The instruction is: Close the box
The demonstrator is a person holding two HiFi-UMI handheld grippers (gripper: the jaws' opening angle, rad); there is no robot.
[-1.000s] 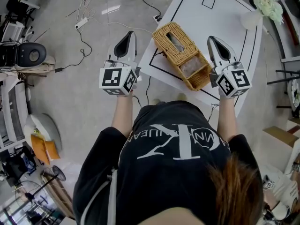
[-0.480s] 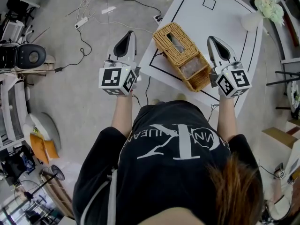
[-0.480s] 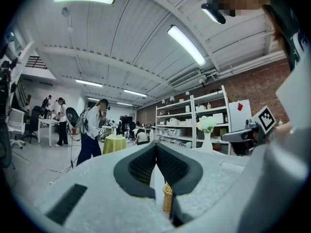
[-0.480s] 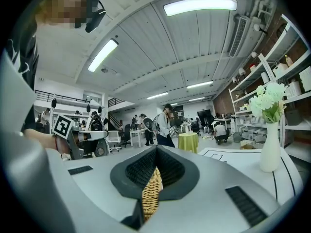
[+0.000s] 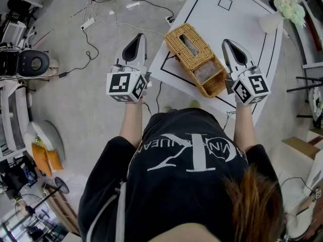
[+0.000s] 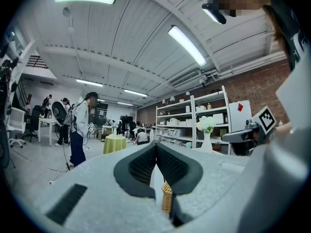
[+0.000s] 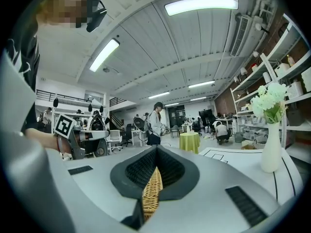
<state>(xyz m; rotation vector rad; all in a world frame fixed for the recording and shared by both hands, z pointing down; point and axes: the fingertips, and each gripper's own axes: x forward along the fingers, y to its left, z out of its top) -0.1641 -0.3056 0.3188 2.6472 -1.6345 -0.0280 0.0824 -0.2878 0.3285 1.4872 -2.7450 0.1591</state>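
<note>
A woven wicker box (image 5: 196, 59) lies slantwise on the white table (image 5: 242, 19). Its far part carries a slotted top. Its near end stands open and shows something pale inside. My left gripper (image 5: 140, 36) hovers left of the box, off the table's edge, with its jaws shut and empty. My right gripper (image 5: 228, 42) hangs just right of the box, jaws also shut on nothing. In the left gripper view the left gripper (image 6: 156, 145) is closed, with a sliver of wicker (image 6: 166, 198) below. The right gripper view shows the same for the right gripper (image 7: 156, 149) and the wicker (image 7: 150, 193).
Black outlines are drawn on the table. A white vase with flowers (image 5: 282, 6) stands at its far right corner. Cables (image 5: 91, 39) trail over the floor at the left. People stand in the room beyond, such as one person (image 6: 80, 125), near a green-covered round table (image 7: 189, 141) and shelves.
Both grippers and the box stay as they were. Only someone's feet at the top edge of the head view have shifted.
</note>
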